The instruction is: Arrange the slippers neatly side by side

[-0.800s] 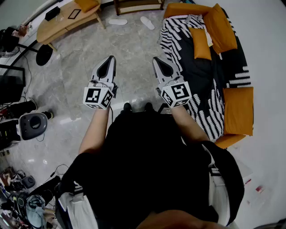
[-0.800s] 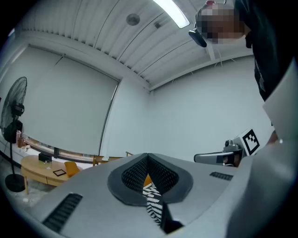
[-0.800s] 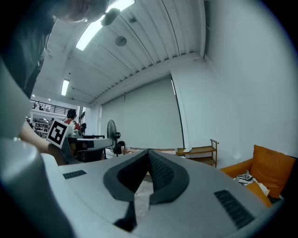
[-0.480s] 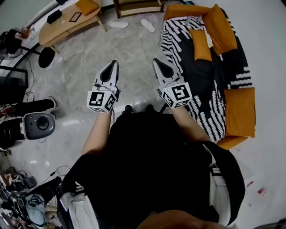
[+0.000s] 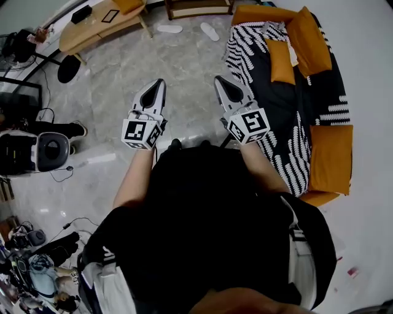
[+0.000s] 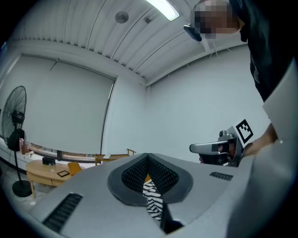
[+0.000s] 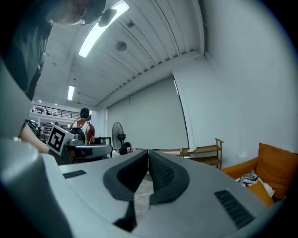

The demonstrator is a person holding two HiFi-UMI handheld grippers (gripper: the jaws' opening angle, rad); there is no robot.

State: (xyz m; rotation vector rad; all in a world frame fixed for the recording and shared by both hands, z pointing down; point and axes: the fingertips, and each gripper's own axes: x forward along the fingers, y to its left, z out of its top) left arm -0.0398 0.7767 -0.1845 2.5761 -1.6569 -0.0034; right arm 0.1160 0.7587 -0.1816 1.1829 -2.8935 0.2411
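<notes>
Two white slippers lie apart on the grey marble floor far ahead: one slipper (image 5: pixel 169 28) near the wooden table's leg, the other slipper (image 5: pixel 209 31) angled to its right by the sofa. My left gripper (image 5: pixel 159 83) is held at waist height, pointing forward, its jaws shut and holding nothing. My right gripper (image 5: pixel 218 81) is level with it, also shut and holding nothing. Both stand well short of the slippers. In the left gripper view the jaws (image 6: pixel 147 155) meet tip to tip; the right gripper view shows its tips (image 7: pixel 148 152) closed the same way. Neither gripper view shows the slippers.
An orange sofa (image 5: pixel 325 147) with a black-and-white throw (image 5: pixel 279 116) runs along the right. A low wooden table (image 5: pixel 101 24) stands far left, a wooden shelf (image 5: pixel 196 6) at the far wall. A fan base (image 5: pixel 69 68), a round grey device (image 5: pixel 52 150) and cables crowd the left side.
The view has shifted slightly forward across the floor, with the slippers now a little higher in the frame. Both grippers keep their pose and stay shut.
</notes>
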